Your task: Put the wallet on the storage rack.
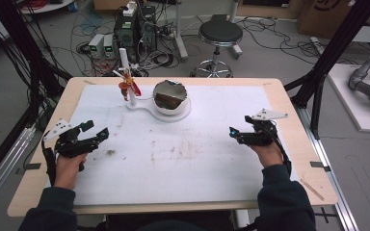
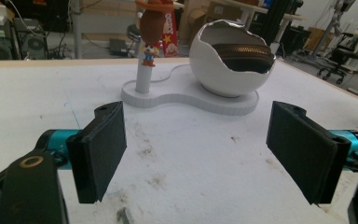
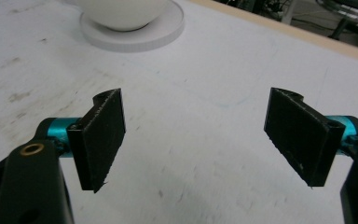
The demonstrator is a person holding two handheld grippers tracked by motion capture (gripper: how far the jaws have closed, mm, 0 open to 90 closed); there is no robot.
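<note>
A white egg-shaped bowl [image 1: 171, 98] with a jagged rim stands on a white base at the table's far middle; a brown zipped pouch [image 2: 240, 52] lies inside it. Beside it on the same base [image 2: 177, 93] rises a white post carrying a small cowboy figure [image 1: 125, 88]. My left gripper [image 1: 95, 131] hovers low at the left of the white mat, open, jaws wide apart with nothing between them, aimed at the bowl [image 2: 228, 65]. My right gripper [image 1: 238, 134] is at the right side, open and empty, with the bowl's base [image 3: 133, 28] far ahead of it.
A white mat [image 1: 173, 154] with dirty smudges covers the wooden table [image 1: 289, 110]. Beyond the far edge are a black stool [image 1: 220, 36], computer boxes and cables on the floor. Black frame posts stand at both sides.
</note>
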